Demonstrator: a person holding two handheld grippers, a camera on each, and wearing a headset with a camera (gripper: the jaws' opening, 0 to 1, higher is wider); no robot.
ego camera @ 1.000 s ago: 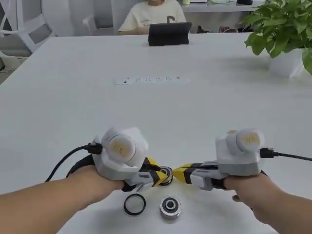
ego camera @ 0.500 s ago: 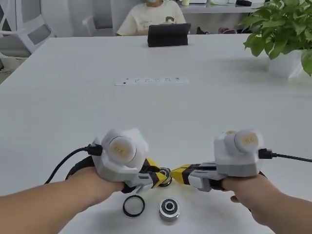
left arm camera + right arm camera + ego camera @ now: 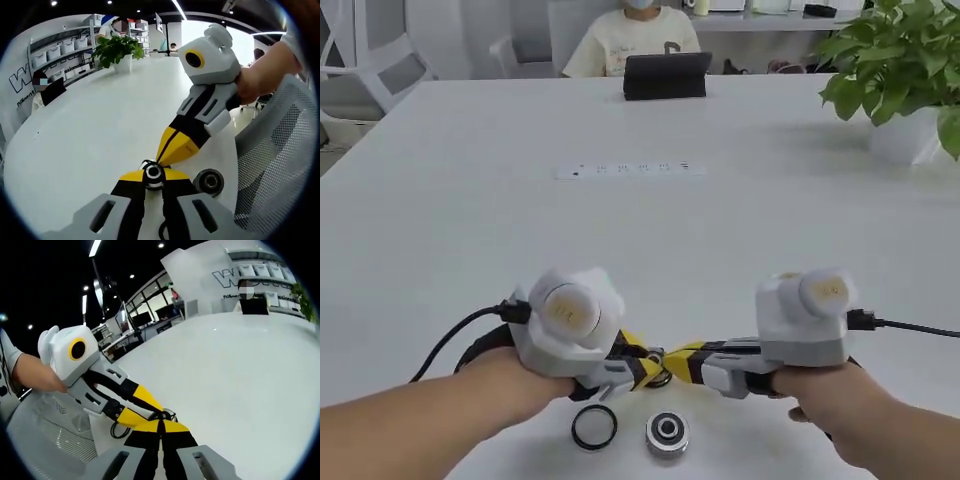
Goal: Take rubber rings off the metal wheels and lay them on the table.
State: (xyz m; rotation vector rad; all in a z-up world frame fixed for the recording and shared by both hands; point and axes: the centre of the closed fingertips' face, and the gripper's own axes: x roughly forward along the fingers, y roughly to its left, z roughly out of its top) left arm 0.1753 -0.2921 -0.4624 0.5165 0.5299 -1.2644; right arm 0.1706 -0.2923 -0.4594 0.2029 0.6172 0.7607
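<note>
The metal wheel (image 3: 152, 172) is held just above the worktop (image 3: 640, 230), between the two tools, near the edge closest to the person. Its rubber ring (image 3: 153, 165) is seen as a dark band round the rim. The ring is judged to be soft, stretchy and grippy, so it should be peeled rather than slid: its outer lip is best nipped at one spot and rolled over the rim. The wheel is judged to be stiff, smooth and fairly heavy for its size, and is best clamped across its flat faces.

The wheel is clenched between the jaws of the left tool (image 3: 152, 176). The jaws of the right tool (image 3: 161, 424) are pressed together, with their tip laid against the wheel's edge. Whether a lip of rubber is caught between them cannot be told.

A loose ring (image 3: 594, 427) is laid flat on the worktop just below the tools. A second wheel (image 3: 666, 432) stands beside it, apart from it.

Compared with a second ago, the right tool's tip has been brought closer over the wheel, so that less of the wheel is seen from the head view. The loose ring and second wheel are unchanged.
</note>
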